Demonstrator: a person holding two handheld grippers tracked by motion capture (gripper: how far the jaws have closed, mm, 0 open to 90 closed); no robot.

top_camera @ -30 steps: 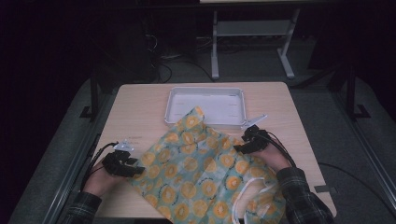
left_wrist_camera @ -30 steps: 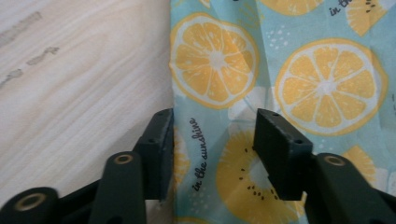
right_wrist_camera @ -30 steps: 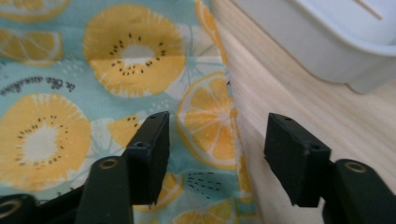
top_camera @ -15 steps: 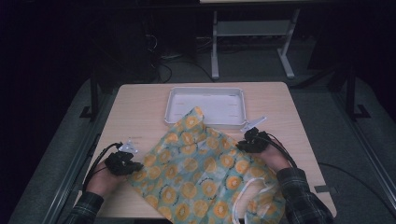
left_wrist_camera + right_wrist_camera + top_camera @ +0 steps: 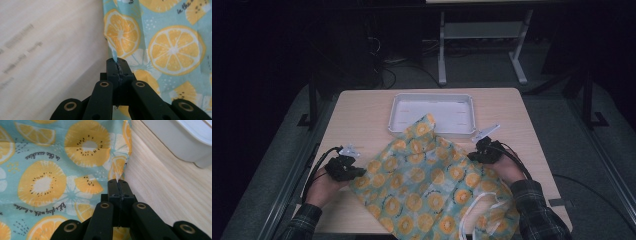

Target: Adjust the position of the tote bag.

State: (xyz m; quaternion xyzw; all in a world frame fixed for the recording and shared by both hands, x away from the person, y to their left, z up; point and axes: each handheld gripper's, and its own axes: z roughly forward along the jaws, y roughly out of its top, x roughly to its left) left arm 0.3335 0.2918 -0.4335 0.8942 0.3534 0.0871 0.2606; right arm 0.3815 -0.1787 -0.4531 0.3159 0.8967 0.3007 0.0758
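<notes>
A teal cloth [image 5: 427, 180] printed with yellow citrus slices lies spread on the wooden table [image 5: 357, 115]. My left gripper [image 5: 357, 172] is at its left edge. In the left gripper view the jaws [image 5: 117, 61] are pressed together on a pinched fold of the cloth [image 5: 175, 50]. My right gripper [image 5: 472, 156] is at the right edge. Its jaws [image 5: 118, 181] have just been closing and now clamp the hem of the cloth [image 5: 50, 170]. Both grippers sit low at the tabletop.
A white tray [image 5: 432, 96] stands at the back middle of the table, and the cloth's far corner overlaps its front rim. Its wall [image 5: 180, 137] lies close beyond my right gripper. White straps [image 5: 482, 210] lie on the cloth's near right corner. Dark floor surrounds the table.
Both grippers have closed on the cloth's side edges. The left hand has shifted only slightly, and the right hand and the cloth lie as before.
</notes>
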